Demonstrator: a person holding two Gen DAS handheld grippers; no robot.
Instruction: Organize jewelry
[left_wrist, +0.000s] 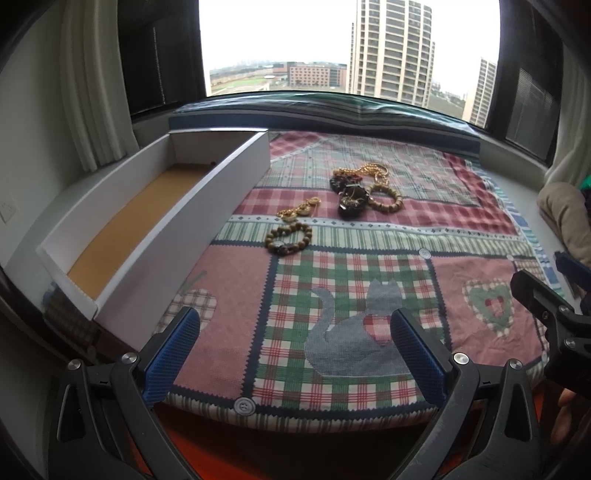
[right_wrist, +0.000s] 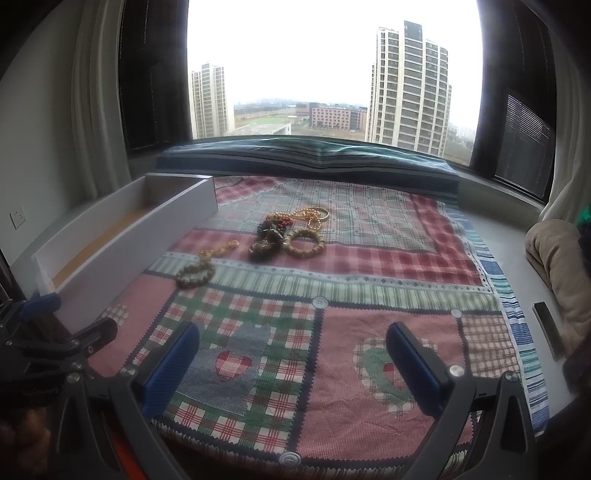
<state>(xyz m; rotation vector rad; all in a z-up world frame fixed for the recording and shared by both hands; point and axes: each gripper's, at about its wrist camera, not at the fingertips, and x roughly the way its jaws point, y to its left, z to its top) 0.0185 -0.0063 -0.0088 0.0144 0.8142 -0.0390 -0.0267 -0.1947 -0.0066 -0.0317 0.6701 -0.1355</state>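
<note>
Jewelry lies on a patchwork quilt (left_wrist: 461, 236) on a window seat. Nearest is a brown bead bracelet (left_wrist: 290, 240) (right_wrist: 195, 275), with a gold chain (left_wrist: 300, 211) (right_wrist: 218, 250) just behind it. Farther back a pile holds a dark beaded piece (left_wrist: 352, 201) (right_wrist: 264, 245), a tan bead bracelet (left_wrist: 386, 199) (right_wrist: 306, 242) and gold chains (left_wrist: 364, 170) (right_wrist: 312, 214). A long white box (left_wrist: 207, 192) (right_wrist: 122, 243) with a brown floor stands open at the left, empty where visible. My left gripper (left_wrist: 295, 328) and right gripper (right_wrist: 293, 339) are open and empty, near the quilt's front edge.
A striped cushion (right_wrist: 314, 155) runs along the window at the back. A tan cushion (right_wrist: 554, 254) and a dark flat bar (right_wrist: 548, 328) lie on the sill at the right. The right gripper's body (left_wrist: 554, 314) shows at the left wrist view's right edge.
</note>
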